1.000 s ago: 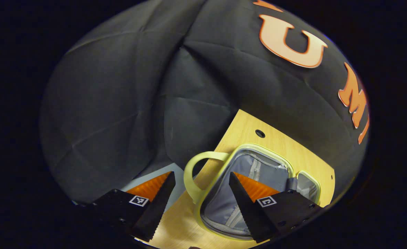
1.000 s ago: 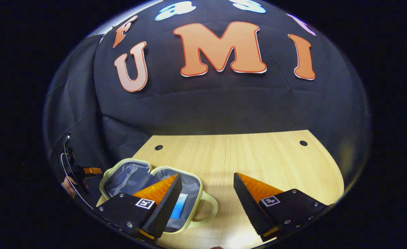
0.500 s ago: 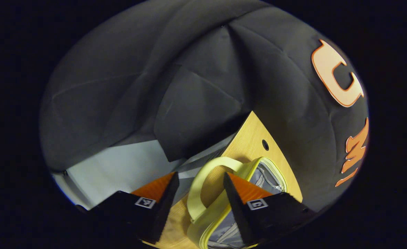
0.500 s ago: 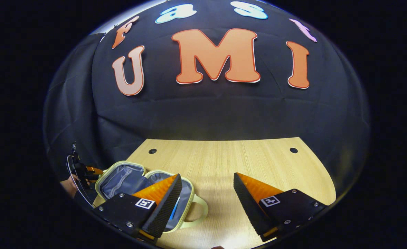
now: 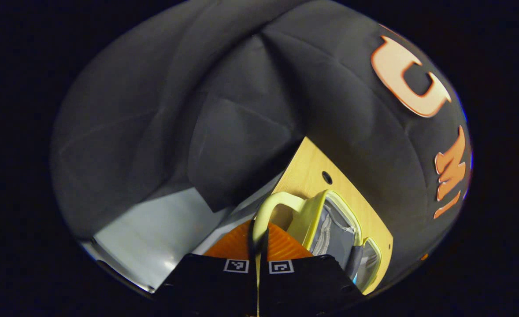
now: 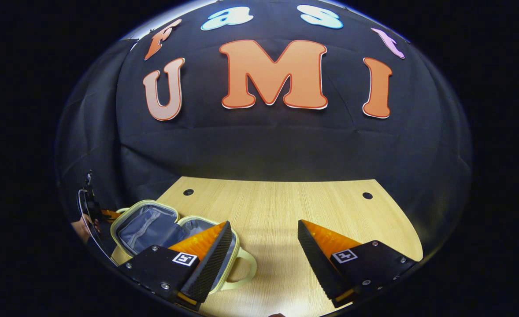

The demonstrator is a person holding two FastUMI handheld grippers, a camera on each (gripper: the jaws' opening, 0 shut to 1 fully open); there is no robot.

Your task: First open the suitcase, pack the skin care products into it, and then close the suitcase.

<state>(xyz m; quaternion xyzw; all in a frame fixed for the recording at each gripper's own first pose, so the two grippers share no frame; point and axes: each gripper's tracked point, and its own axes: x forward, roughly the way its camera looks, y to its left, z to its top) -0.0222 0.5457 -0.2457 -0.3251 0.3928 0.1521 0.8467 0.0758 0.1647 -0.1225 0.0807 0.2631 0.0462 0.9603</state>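
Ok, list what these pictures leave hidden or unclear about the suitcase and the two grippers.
- Left gripper view: the left gripper is closed on the handle; the pinched stretch is hidden between the fingers.
- Left gripper view: the gripper's body covers the near part of the suitcase.
- Right gripper view: a finger of the open right gripper covers much of the near half of the suitcase, so its contents cannot be made out.

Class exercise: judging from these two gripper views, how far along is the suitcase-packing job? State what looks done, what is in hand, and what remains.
Done: the suitcase lies open on the table. Whether products are packed cannot be told here.

In hand: in the left gripper view, the left gripper is shut on the handle of one half, which looks tilted up. The right gripper is open and holds nothing.

Left: swinging that half over and closing the suitcase.
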